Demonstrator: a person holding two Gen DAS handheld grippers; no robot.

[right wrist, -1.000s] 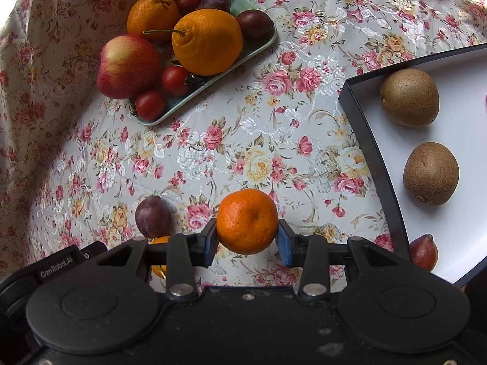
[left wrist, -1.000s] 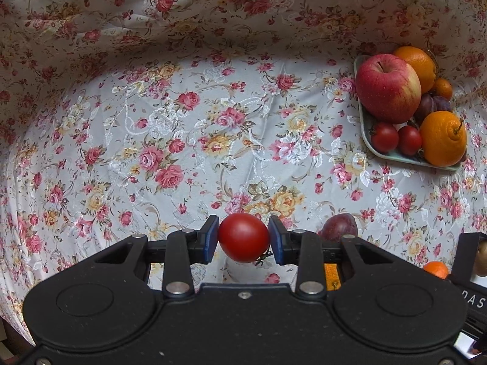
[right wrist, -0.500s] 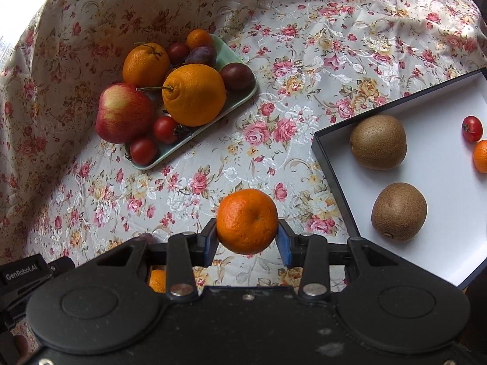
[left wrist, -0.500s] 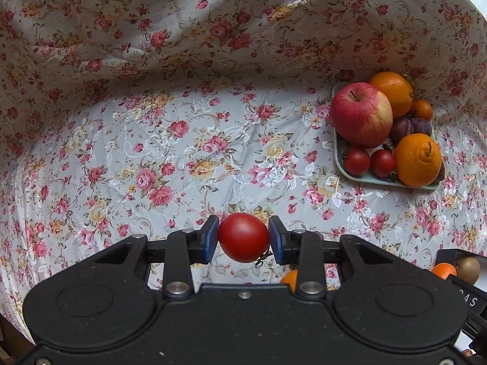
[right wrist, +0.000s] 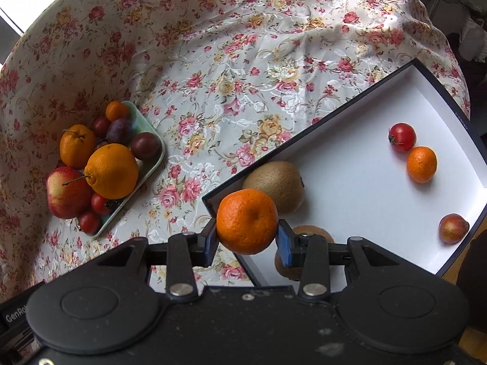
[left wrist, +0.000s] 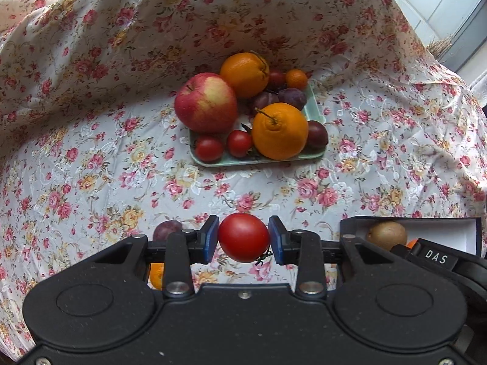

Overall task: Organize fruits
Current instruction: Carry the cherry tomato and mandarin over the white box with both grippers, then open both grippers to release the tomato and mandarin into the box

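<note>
Left tool [left wrist: 243,238] clamps a red tomato [left wrist: 243,237] above the floral surface [left wrist: 91,167]; right tool [right wrist: 247,236] grips a mandarin [right wrist: 247,222] over the white tray's [right wrist: 359,188] near corner

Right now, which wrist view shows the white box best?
The right wrist view: the white box fills its right side, showing kiwis, a tomato, a mandarin and a reddish fruit inside. The left wrist view catches only one corner, with a kiwi.
</note>
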